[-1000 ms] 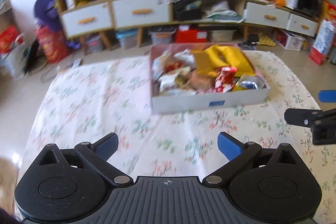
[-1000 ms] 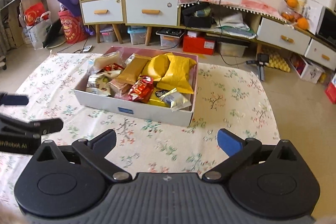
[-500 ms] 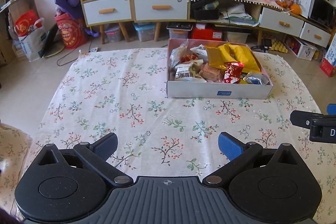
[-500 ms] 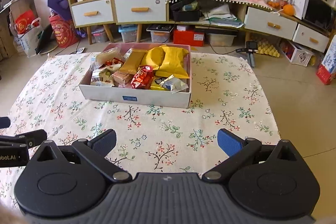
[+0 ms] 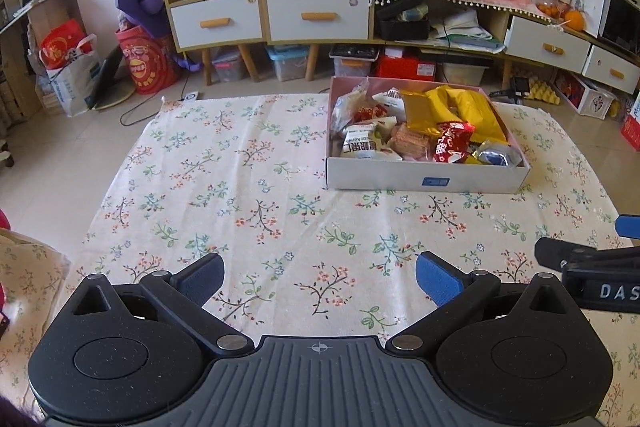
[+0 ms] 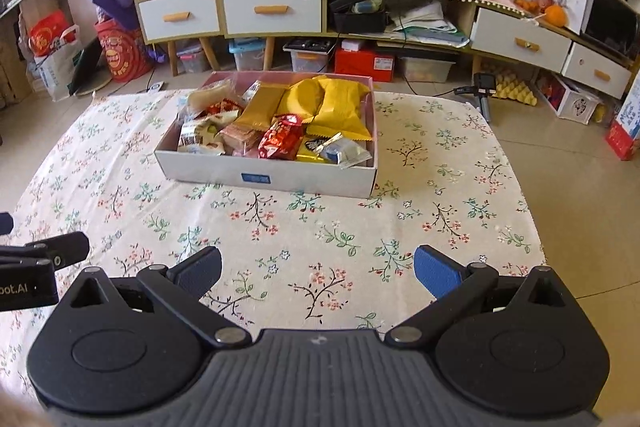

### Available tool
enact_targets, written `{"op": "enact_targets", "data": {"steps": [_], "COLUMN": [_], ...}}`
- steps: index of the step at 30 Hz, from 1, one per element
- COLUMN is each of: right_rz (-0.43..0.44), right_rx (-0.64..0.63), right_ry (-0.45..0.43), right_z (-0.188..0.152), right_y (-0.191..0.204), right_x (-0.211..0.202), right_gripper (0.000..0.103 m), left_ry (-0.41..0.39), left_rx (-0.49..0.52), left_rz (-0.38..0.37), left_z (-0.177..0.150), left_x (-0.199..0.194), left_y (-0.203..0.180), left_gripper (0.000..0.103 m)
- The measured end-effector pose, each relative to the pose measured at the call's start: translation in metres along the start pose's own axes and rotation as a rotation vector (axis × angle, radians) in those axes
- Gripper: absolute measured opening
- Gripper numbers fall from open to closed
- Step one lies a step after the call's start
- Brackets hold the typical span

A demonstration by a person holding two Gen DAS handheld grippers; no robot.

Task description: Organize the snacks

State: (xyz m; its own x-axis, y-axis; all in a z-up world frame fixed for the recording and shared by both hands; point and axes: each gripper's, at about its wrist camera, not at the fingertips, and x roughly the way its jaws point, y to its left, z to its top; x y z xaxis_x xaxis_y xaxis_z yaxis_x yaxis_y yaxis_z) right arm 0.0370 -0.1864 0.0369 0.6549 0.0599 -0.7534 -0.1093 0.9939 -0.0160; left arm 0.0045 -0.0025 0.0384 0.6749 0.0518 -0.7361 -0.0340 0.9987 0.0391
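On the flowered cloth, at about one o'clock from the left gripper and eleven o'clock from the right gripper, sat the white box with the snacks piled inside it. Over the last second both cameras had drawn back and risen: the box, which had filled the near middle of each view, now lay well apart from both tools, with a wide band of bare cloth between. Neither tool carried anything; each had its jaws spread wide. I judged that the packing was finished and the hands were retreating, since no snack lay loose on the cloth.

Among the contents were a red packet, yellow bags, a gold wrapper and a white packet printed with dark characters too small to read. A blue label on the box front was also illegible. At three o'clock in the left view the other tool's body showed the letters "DAS"; at nine o'clock in the right view its partner read "oot.AI", cut off by the frame.
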Motion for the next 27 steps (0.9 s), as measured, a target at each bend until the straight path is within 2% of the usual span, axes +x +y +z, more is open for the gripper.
{"op": "enact_targets", "data": {"steps": [27], "right_rz": [-0.008], "right_rx": [-0.018], "right_ry": [0.010], "right_z": [-0.0012], "right_y": [0.0043], "right_x": [0.0015], "right_gripper": [0.103], "left_ry": [0.020], "left_rx": [0.003], "left_rz": [-0.014], "left_z": [-0.0019], "left_x": [0.0033], "left_y": [-0.0027], "left_gripper": [0.103]}}
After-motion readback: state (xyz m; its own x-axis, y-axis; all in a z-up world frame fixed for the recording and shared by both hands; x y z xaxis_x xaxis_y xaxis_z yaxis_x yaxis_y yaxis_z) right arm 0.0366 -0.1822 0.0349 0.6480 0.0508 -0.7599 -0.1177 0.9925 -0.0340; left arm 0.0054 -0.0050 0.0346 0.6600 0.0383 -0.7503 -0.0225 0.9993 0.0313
